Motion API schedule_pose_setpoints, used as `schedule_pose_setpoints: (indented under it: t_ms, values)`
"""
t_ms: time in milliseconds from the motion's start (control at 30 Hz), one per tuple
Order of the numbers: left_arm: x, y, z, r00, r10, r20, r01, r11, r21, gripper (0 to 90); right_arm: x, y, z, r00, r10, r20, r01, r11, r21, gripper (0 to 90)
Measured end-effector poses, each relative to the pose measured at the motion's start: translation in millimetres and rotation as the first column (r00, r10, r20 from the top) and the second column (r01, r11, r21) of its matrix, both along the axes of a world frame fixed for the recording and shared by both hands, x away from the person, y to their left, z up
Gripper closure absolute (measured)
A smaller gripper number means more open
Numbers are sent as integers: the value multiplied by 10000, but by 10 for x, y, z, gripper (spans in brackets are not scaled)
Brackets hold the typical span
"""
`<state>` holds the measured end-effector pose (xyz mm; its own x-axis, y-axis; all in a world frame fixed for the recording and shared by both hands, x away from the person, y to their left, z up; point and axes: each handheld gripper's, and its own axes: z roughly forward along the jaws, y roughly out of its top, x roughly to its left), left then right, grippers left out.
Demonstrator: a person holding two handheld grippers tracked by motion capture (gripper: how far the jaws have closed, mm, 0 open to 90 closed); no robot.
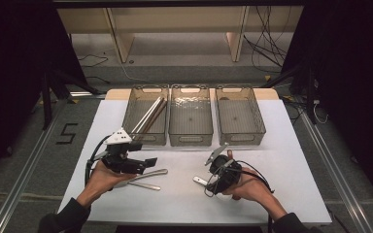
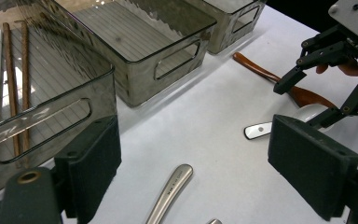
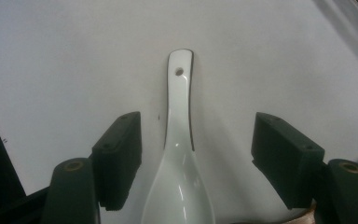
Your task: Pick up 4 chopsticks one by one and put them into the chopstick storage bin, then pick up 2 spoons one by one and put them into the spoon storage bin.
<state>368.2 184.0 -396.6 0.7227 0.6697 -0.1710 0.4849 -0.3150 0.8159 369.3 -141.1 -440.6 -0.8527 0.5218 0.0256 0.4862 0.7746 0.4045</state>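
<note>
At the near right of the white surface [image 1: 184, 204], the right claw [image 3: 196, 158] has its jaws spread apart on either side of a white ceramic spoon [image 3: 179, 154], touching neither flank; the spoon lies flat between them, bowl nearest the camera and its pierced handle running away from it. In the high view the right hand [image 1: 245, 187] holds this claw low over the spoon, whose handle end pokes out toward the left. Just beside it, seen from the left gripper view, a brown wooden spoon [image 2: 279, 79] lies on the surface. At the near left, the left claw [image 2: 193, 168] is also apart and holds nothing, hanging above a metal utensil handle [image 2: 172, 191]; two such metal pieces [image 1: 148, 178] lie just right of the left hand [image 1: 104, 177]. Farther off, three clear bins stand side by side: the left bin [image 1: 145, 138] holds white and brown chopsticks [image 1: 150, 115], beside them the middle bin [image 1: 190, 141] and the right bin [image 1: 240, 138].
</note>
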Motion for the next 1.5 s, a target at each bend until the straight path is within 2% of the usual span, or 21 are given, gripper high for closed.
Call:
schedule_pose_setpoints:
  t_ms: [267,400,633,733,1167,1500]
  values:
    - [-50,22,-15,10000,57,53,-57,10000,-50,161,10,24,-24,9999,89,-86,-90,9999,-111,341]
    - [-74,19,-37,9998,64,168,-67,9998,165,159,31,35,-38,9997,192,-163,-195,9997,-177,350]
    - [-126,49,-47,9992,164,375,-162,9999,-53,158,34,62,-54,9990,380,-249,-387,9988,-292,406]
    - [-131,59,-60,9998,65,193,-63,9999,-81,158,29,75,-59,9984,489,-301,-499,9982,-344,435]
    - [-153,77,-77,9998,120,147,-118,9998,-133,158,82,133,-136,9968,566,-569,-605,9957,-696,552]
    - [-151,90,-68,9997,140,205,-136,9998,-166,158,119,155,-167,9952,674,-704,-724,9949,-707,596]
